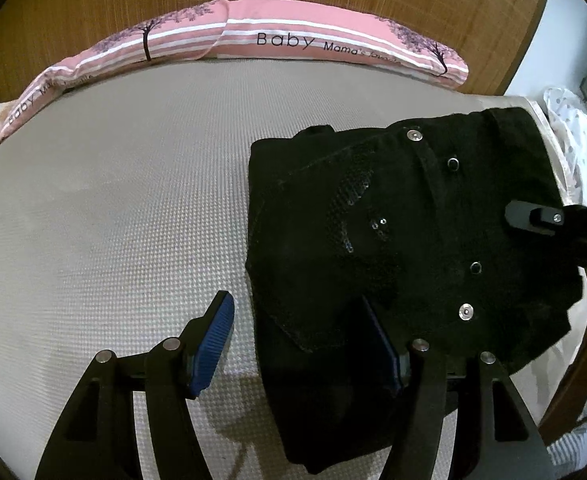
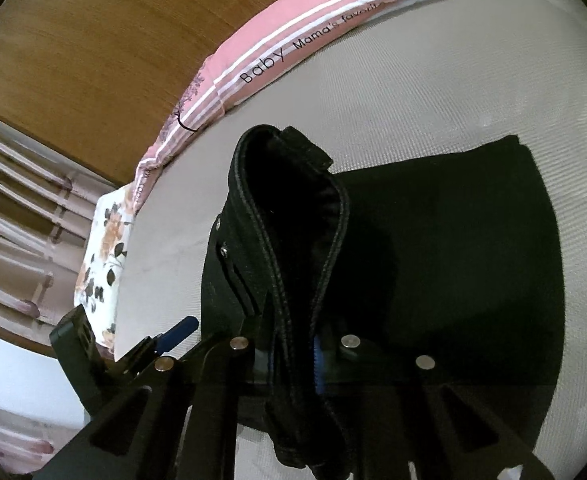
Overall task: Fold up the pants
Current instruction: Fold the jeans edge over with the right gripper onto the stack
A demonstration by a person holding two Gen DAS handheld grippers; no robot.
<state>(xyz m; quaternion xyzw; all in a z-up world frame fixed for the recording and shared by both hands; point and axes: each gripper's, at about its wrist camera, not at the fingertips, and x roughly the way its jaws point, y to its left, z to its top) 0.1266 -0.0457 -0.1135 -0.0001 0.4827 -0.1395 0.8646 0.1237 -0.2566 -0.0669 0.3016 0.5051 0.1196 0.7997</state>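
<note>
closest in, my right gripper point(image 2: 293, 354) is pinched on the pants point(image 2: 433, 280) waistband, thick seam bunched between the pads; that doubled edge could slide out as i lift. left gripper point(image 1: 301, 340) gapes, holding nothing, straddling the near edge of the folded stack on the mattress point(image 1: 113, 200). if it drags, the stack skews. farther back, the pink pillow point(image 1: 253, 40).

The wide grey bumpy mattress point(image 1: 105, 184) is bare on the left of the left wrist view. The folded black pants point(image 1: 393, 240) fill the right. A long pink striped pillow point(image 1: 277, 40) blocks the top edge.
</note>
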